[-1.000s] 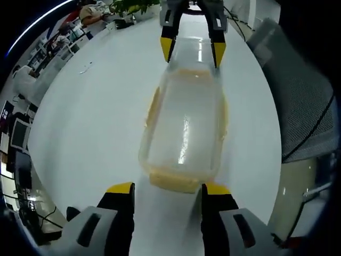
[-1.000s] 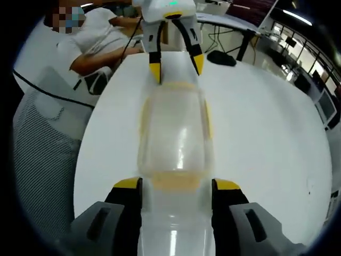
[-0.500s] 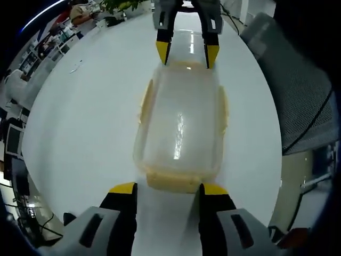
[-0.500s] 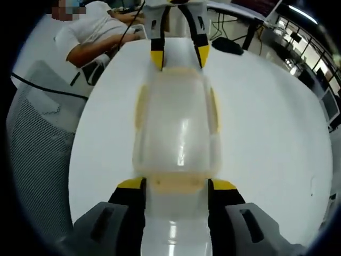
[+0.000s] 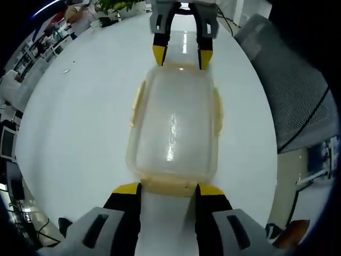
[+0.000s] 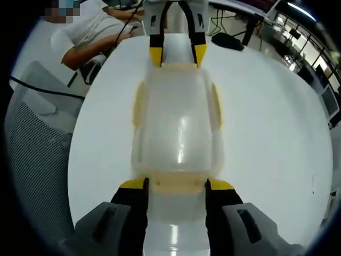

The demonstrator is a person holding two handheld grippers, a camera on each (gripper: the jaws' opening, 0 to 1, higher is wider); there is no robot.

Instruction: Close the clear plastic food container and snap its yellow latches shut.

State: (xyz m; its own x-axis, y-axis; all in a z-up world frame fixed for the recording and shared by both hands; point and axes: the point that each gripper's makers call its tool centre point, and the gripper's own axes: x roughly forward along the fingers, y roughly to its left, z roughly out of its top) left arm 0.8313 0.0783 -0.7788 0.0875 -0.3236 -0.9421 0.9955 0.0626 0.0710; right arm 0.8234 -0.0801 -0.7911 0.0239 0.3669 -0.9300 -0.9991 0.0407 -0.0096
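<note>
The clear plastic container (image 5: pixel 173 125) lies lengthwise on the white table with its lid on, also seen as the container (image 6: pixel 178 122). Yellow side latches (image 5: pixel 137 104) stand a little out from its long sides. My left gripper (image 5: pixel 169 189) is open, its jaws close on either side of the near end latch (image 5: pixel 168 184). At the far end my right gripper (image 5: pixel 182 56) straddles the opposite latch. In the right gripper view my right gripper (image 6: pixel 176 185) is open around its end latch (image 6: pixel 177 183), with the left gripper (image 6: pixel 178 54) opposite.
The white table (image 5: pixel 74 112) is round. A grey mesh chair (image 5: pixel 298 90) stands by its edge, also seen as the chair (image 6: pixel 32 144). A person (image 6: pixel 90 37) sits at the far side, near a dark object (image 6: pixel 228 41).
Both grippers have drawn closer to the container's ends and to each other. Each pair of jaws has narrowed around its end latch. The container now sits flatter and squarer between them.
</note>
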